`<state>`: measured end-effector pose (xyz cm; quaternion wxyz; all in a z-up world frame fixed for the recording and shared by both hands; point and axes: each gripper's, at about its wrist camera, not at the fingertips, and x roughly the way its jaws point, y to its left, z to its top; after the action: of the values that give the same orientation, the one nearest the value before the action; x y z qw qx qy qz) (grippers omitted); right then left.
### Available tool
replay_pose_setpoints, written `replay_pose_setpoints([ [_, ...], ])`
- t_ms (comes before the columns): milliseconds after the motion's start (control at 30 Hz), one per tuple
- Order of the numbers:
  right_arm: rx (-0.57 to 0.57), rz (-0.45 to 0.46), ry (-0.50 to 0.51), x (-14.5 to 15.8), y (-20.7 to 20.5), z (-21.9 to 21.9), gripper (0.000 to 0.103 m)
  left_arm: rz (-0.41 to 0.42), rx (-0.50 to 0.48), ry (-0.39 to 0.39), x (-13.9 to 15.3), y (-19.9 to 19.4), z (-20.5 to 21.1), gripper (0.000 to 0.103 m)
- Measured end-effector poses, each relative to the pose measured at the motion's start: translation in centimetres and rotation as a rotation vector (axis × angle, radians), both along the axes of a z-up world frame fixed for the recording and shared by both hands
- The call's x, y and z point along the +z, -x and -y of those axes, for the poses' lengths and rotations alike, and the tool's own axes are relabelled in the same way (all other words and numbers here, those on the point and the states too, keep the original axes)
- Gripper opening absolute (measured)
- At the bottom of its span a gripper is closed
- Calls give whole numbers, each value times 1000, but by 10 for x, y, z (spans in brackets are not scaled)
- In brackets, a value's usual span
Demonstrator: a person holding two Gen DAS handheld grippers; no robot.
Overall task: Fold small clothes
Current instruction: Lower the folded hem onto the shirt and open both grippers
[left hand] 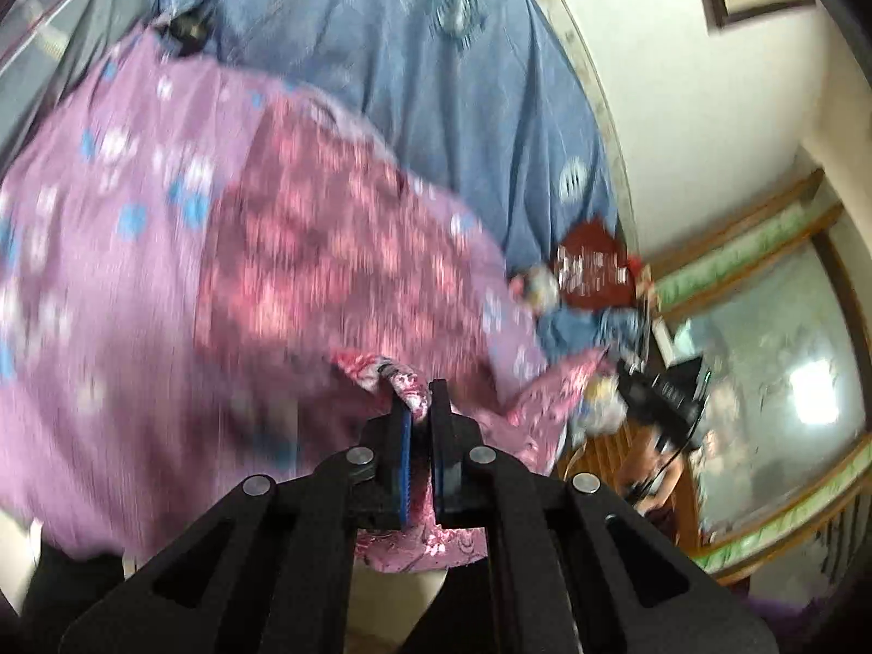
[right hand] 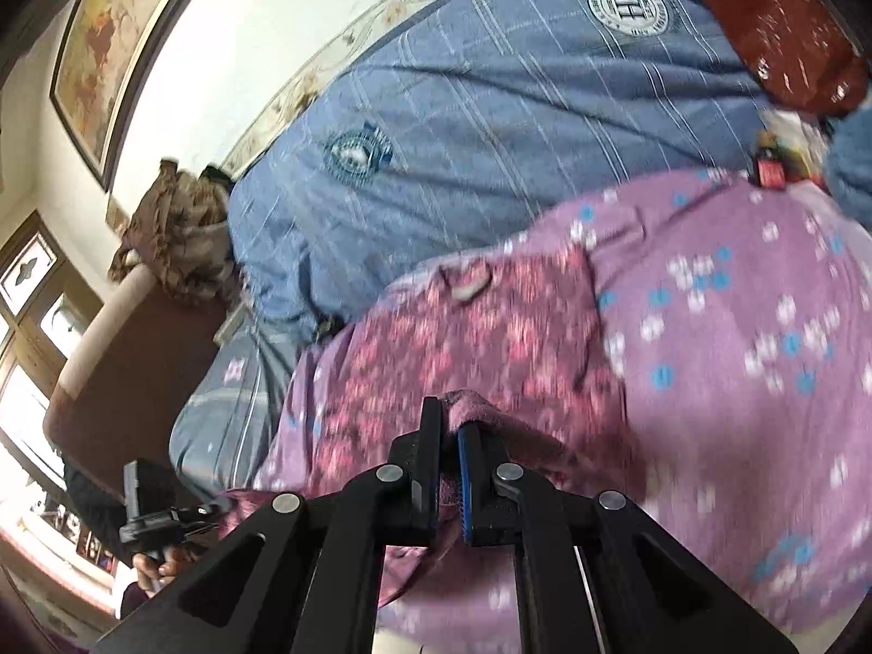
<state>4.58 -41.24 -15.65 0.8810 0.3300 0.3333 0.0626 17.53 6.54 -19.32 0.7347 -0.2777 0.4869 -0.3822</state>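
Left wrist view: left gripper is clamped on an edge of the pink floral garment, which is spread over a purple flowered cloth on the blue bedspread. Right gripper is clamped on another garment edge.

We see the left gripper entering from 6 o'clock, fingers pointing toward 12 o'clock, jaws clamped on a fold of pink floral cloth. The right gripper enters likewise from 6 o'clock, jaws pinched on the cloth's purple edge.
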Motion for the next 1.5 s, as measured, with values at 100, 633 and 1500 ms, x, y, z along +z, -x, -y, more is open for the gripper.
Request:
replay_pose_setpoints([
  [100,-64,4,-14,-4,-53,22,5,-4,74,-9,1,-60,11,3],
  [633,-354,-173,7,-138,-182,75,37,41,524,132,-83,-217,33,55],
  [1500,-72,-128,159,-102,-367,-123,31,-67,551,-287,-103,-151,75,70],
])
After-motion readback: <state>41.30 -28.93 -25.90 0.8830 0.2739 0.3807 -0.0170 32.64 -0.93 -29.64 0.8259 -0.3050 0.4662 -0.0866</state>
